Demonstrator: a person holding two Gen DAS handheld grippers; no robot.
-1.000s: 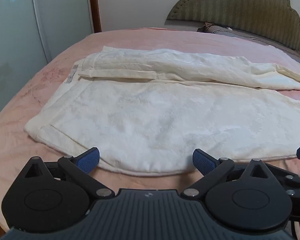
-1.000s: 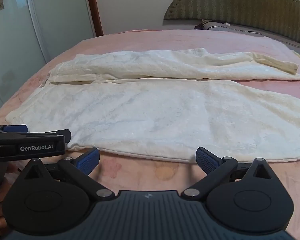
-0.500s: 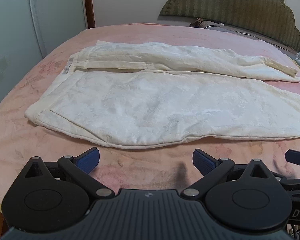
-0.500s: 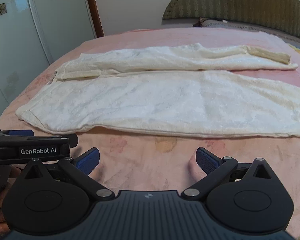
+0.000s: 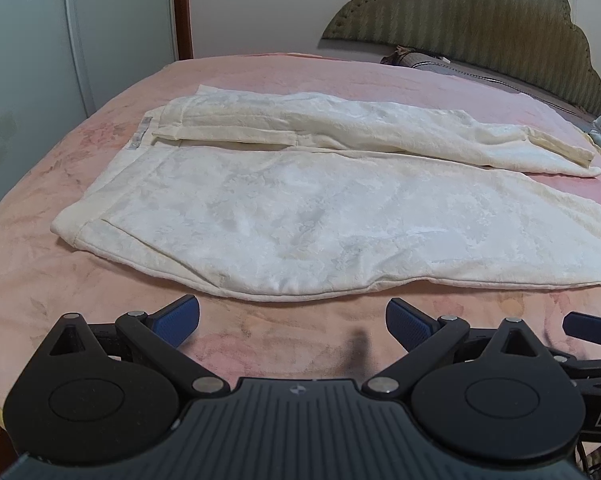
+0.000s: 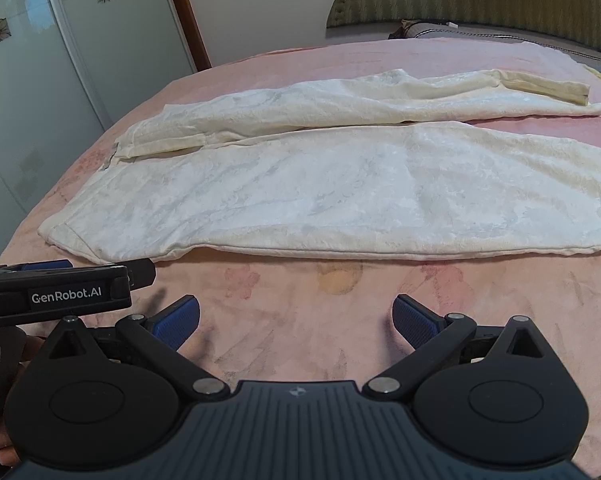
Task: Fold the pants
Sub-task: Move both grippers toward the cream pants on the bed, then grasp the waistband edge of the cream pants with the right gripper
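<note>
Two legs of the cream pants (image 5: 300,208) lie spread side by side on the pink bed (image 5: 40,280), waistband to the left. The left gripper (image 5: 292,320) and right gripper (image 6: 296,320) hover just short of the near hem, both spread wide and holding nothing.

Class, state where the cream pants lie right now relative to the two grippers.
In both wrist views the pants lie flat on the pink bedspread, just beyond the open left gripper and right gripper, untouched.
</note>
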